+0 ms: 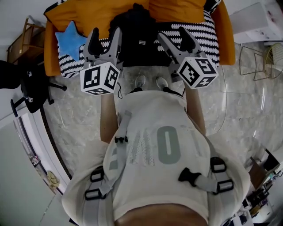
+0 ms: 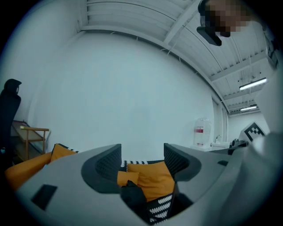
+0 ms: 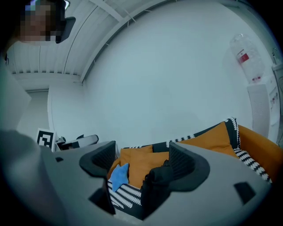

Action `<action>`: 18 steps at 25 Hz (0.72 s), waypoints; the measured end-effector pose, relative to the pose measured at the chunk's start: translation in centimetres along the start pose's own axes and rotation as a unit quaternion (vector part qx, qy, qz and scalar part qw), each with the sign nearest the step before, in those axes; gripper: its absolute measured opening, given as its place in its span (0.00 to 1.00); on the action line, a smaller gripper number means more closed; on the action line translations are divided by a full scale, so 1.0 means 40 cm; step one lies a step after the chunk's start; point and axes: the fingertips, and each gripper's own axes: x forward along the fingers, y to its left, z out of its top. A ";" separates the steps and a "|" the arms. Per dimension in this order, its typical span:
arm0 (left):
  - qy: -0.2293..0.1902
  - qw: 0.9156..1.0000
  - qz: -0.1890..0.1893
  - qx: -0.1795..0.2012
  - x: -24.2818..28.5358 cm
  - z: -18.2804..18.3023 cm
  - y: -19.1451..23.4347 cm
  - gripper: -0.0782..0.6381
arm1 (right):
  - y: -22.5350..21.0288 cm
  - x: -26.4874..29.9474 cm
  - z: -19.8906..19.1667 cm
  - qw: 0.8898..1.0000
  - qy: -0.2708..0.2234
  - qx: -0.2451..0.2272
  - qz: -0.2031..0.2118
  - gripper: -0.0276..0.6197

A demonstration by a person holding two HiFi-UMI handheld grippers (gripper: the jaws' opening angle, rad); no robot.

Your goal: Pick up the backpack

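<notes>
Your left hand-held gripper (image 1: 105, 35) and right hand-held gripper (image 1: 174, 36) gape empty before the backpack (image 1: 139, 37); the right gripper view, unlike the left, shows the star cushion (image 3: 119, 175)

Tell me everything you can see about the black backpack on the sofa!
The backpack is black and looks like soft cloth, with a small white label on its front. It stands upright in the middle of the sofa, on the black-and-white cover, with the orange cushions right behind it. Its zips and straps are too dark to make out. The left gripper and right gripper are open in front of it; neither touches it.
</notes>
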 end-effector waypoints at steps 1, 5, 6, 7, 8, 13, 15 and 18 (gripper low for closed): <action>0.003 1.000 0.002 0.002 -0.001 -0.005 0.004 0.51 | -0.003 0.003 -0.003 1.000 0.001 0.003 0.000 0.61; 0.017 1.000 0.009 0.019 0.004 -0.024 0.035 0.51 | -0.006 0.035 -0.013 1.000 0.010 0.006 0.000 0.61; 0.019 1.000 0.013 0.019 0.006 -0.029 0.047 0.51 | -0.006 0.047 -0.015 1.000 0.013 0.008 0.000 0.61; 0.021 0.999 0.016 0.017 0.009 -0.036 0.060 0.51 | -0.008 0.059 -0.018 1.000 0.018 0.011 -0.002 0.61; 0.023 0.999 0.019 0.014 0.016 -0.045 0.073 0.51 | -0.013 0.072 -0.022 1.000 0.022 0.014 -0.004 0.61; 0.061 0.998 0.025 -0.004 0.077 -0.162 0.146 0.53 | -0.057 0.163 -0.082 0.997 0.056 0.050 -0.012 0.61; 0.090 0.996 0.026 0.004 0.114 -0.239 0.186 0.54 | -0.083 0.215 -0.124 0.995 0.065 0.073 -0.010 0.61; 0.124 0.992 0.029 0.005 0.171 -0.376 0.244 0.55 | -0.144 0.292 -0.217 0.990 0.095 0.101 -0.013 0.61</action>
